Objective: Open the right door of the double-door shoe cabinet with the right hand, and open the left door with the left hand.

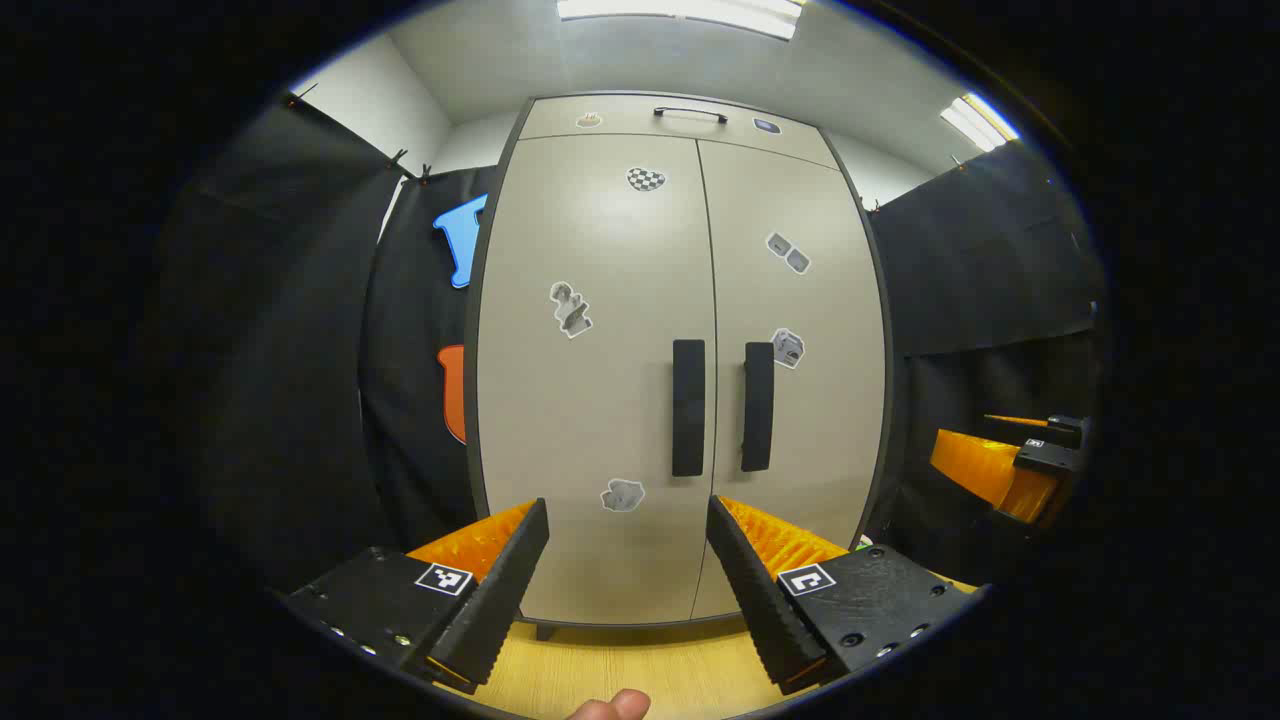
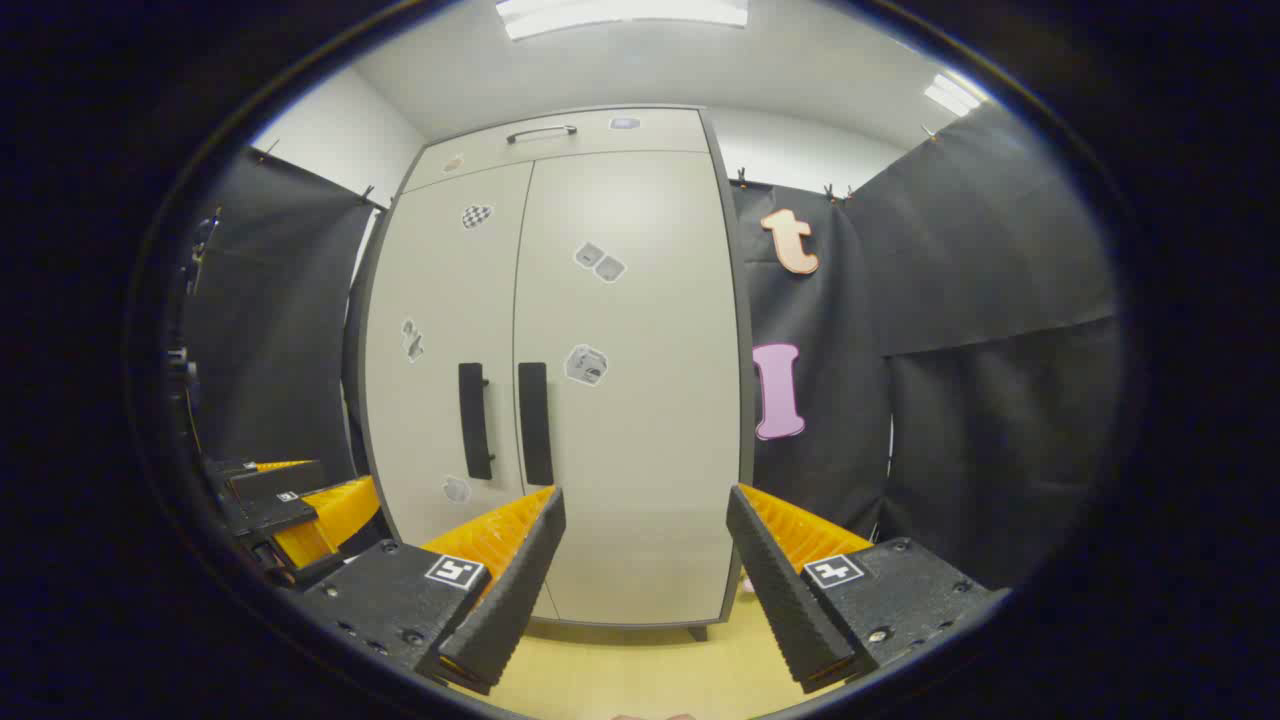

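Observation:
A tall beige double-door shoe cabinet (image 1: 600,400) (image 2: 640,400) stands straight ahead with both doors closed. Each door has a vertical black handle near the middle seam: the left handle (image 1: 688,407) (image 2: 474,420) and the right handle (image 1: 757,406) (image 2: 535,424). My left gripper (image 1: 628,520) is open, held short of the cabinet, below the left handle. In the right gripper view my right gripper (image 2: 645,510) is open too, facing the right door, with its handle up and to the left. The right gripper (image 1: 1010,455) also appears at the far right of the left gripper view, and the left gripper (image 2: 290,505) at the lower left of the right gripper view.
A drawer front with a horizontal black handle (image 1: 690,113) (image 2: 541,132) tops the cabinet. Small stickers dot the doors. Black cloth walls (image 1: 290,350) (image 2: 980,350) flank the cabinet on both sides. Light wooden floor (image 1: 620,670) lies below. A fingertip (image 1: 612,707) shows at the bottom edge.

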`<state>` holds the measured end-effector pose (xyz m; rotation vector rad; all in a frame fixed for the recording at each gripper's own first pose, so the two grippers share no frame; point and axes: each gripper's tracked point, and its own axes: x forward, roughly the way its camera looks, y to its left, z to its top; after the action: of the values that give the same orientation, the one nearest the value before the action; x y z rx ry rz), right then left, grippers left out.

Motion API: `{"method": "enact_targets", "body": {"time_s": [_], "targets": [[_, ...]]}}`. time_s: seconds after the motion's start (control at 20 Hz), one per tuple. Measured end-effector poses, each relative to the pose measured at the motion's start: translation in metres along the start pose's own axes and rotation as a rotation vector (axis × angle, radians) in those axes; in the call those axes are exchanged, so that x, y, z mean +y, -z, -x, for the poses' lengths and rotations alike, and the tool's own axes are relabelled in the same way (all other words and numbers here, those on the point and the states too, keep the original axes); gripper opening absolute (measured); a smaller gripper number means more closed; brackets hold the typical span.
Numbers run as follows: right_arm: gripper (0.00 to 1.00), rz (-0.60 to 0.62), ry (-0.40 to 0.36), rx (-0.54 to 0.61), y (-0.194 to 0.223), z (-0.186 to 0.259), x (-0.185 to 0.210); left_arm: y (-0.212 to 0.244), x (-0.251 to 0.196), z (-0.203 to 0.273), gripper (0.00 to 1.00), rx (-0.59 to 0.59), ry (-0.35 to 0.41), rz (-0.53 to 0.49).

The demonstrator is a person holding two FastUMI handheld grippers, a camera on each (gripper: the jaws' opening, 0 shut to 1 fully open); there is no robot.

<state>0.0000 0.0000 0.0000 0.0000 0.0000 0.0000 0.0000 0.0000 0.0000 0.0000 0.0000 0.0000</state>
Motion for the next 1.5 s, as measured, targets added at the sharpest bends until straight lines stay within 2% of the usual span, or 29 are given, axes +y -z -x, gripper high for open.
{"method": "enact_targets", "body": {"time_s": [0.3, 0.55, 0.7, 1.15, 1.4, 1.5], "targets": [[1.0, -0.016, 0.012, 0.017, 0.012, -0.005, -0.003, -0.006, -0.002, -0.002, 0.95, -0.026, 0.018, 0.016], [1.0, -0.05, 0.007, 0.023, 0.015, -0.009, -0.003, -0.012, 0.007, -0.003, 0.95, -0.05, -0.012, 0.01], [1.0, -0.051, 0.009, 0.025, 0.017, -0.011, -0.001, -0.012, 0.004, -0.005, 0.95, -0.05, 0.003, 0.02], [1.0, -0.033, -0.018, -0.005, -0.003, -0.027, 0.025, -0.009, 0.009, 0.001, 0.95, -0.056, -0.001, -0.02], [1.0, -0.03, -0.078, -0.022, -0.021, -0.056, 0.054, 0.006, 0.001, 0.018, 0.95, -0.027, 0.045, 0.032], [1.0, -0.012, -0.086, -0.042, -0.03, -0.07, 0.065, 0.013, -0.001, 0.025, 0.95, -0.012, 0.059, 0.025]]}}
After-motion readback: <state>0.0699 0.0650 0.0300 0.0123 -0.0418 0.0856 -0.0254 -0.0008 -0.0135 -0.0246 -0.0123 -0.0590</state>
